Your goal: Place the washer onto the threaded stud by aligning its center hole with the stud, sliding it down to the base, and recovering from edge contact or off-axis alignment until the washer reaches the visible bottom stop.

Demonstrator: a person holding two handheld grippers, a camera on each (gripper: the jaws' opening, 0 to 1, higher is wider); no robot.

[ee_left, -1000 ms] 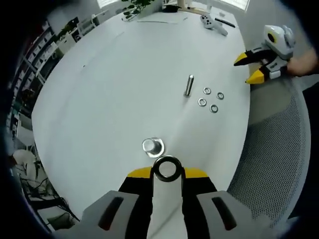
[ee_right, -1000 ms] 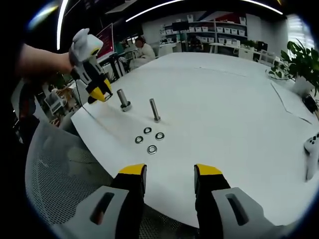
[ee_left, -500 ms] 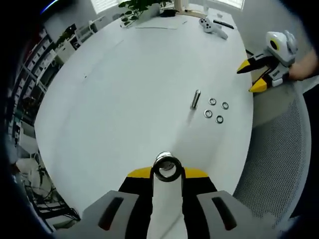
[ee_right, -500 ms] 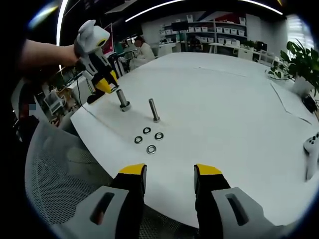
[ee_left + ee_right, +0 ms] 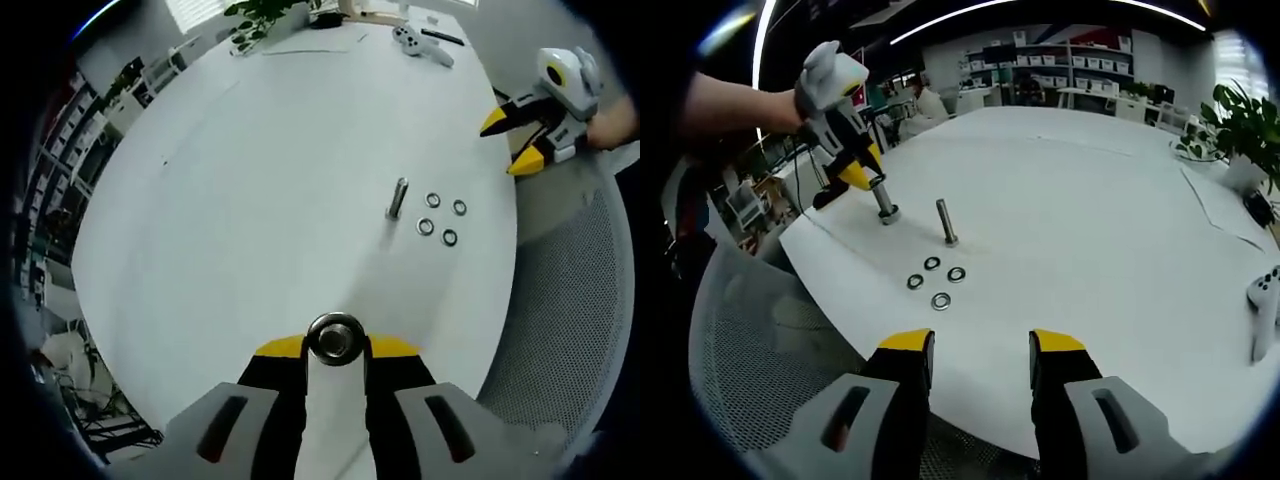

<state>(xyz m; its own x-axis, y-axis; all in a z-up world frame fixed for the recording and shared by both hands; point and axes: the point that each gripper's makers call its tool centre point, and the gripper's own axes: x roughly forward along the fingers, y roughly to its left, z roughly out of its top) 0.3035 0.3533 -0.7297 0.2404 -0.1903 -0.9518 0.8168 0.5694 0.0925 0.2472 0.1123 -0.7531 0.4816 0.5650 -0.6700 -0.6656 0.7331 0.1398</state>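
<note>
A white round counter [image 5: 1120, 200] sits in an office. In the right gripper view, from left: the left tool [image 5: 862, 178], clamped on a washer [image 5: 335, 338], holds it atop a stud [image 5: 883, 200]; a second stud [image 5: 945, 221]; three loose washers [image 5: 936, 283]. The right tool [image 5: 980, 350] hangs below, jaws apart, holding nothing.

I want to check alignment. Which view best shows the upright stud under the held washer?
The right gripper view: the upright metal threaded stud shows side-on beneath the left gripper. In the left gripper view, the silver ring washer covers it end-on.
</note>
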